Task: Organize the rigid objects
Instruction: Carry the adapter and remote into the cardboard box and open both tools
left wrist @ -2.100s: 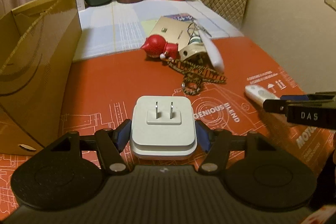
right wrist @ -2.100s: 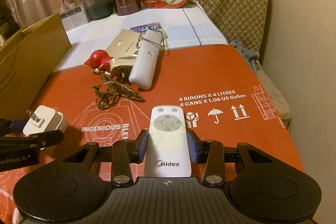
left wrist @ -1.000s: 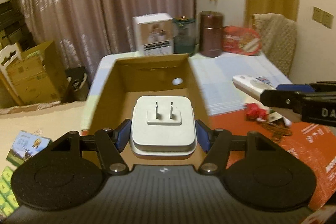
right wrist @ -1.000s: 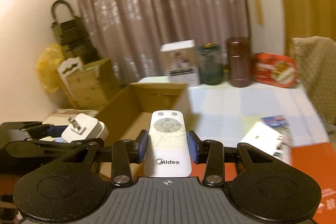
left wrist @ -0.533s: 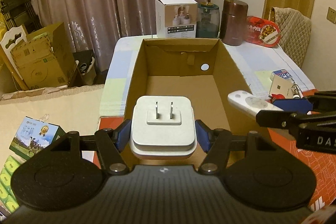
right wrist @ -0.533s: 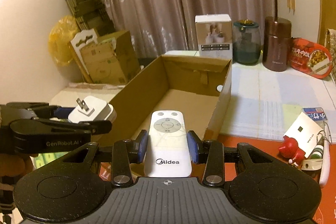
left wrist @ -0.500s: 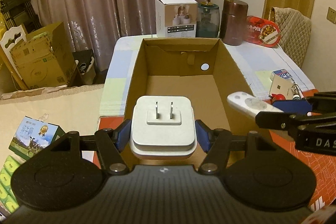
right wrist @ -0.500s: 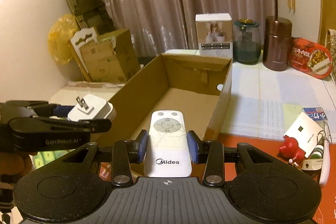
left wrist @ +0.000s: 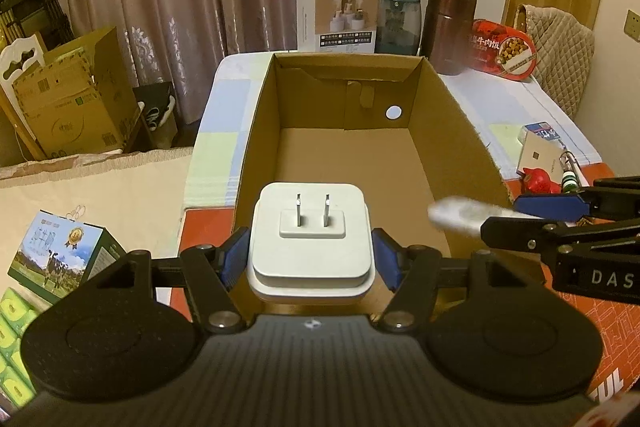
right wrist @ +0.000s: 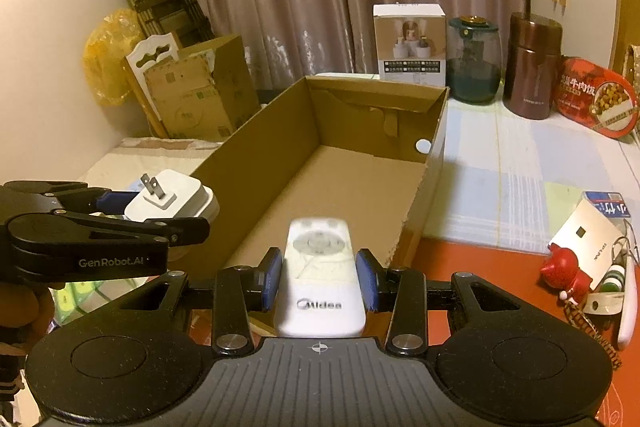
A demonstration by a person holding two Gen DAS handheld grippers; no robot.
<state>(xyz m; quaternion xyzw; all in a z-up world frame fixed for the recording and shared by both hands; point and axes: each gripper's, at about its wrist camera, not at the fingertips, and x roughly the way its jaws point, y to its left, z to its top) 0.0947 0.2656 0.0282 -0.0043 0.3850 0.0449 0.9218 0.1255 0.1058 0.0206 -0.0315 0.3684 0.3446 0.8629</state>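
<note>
My left gripper [left wrist: 310,259] is shut on a white two-prong plug adapter [left wrist: 310,227], prongs facing up, over the near end of the open cardboard box [left wrist: 256,147]. The box floor is bare. My right gripper [right wrist: 320,275] has its blue pads against the sides of a white Midea remote [right wrist: 320,267], which is blurred, with its front end dipping toward the box. In the left wrist view the right gripper [left wrist: 504,219] and the blurred remote [left wrist: 460,215] sit over the box's right wall. The right wrist view shows the left gripper [right wrist: 164,215] and adapter [right wrist: 172,199] by the box's left wall [right wrist: 260,163].
A white product box [left wrist: 338,15], a dark jar [left wrist: 398,23], a brown canister [left wrist: 450,27] and a red food tin [left wrist: 502,51] stand behind the box. A red figurine [right wrist: 566,273], keys and a white card box [right wrist: 588,239] lie at the right. Cartons [left wrist: 68,95] stand on the floor at the left.
Both grippers swung from the red mat to over the box's near end, then held almost still. The remote's front end has dipped and gone blurry.
</note>
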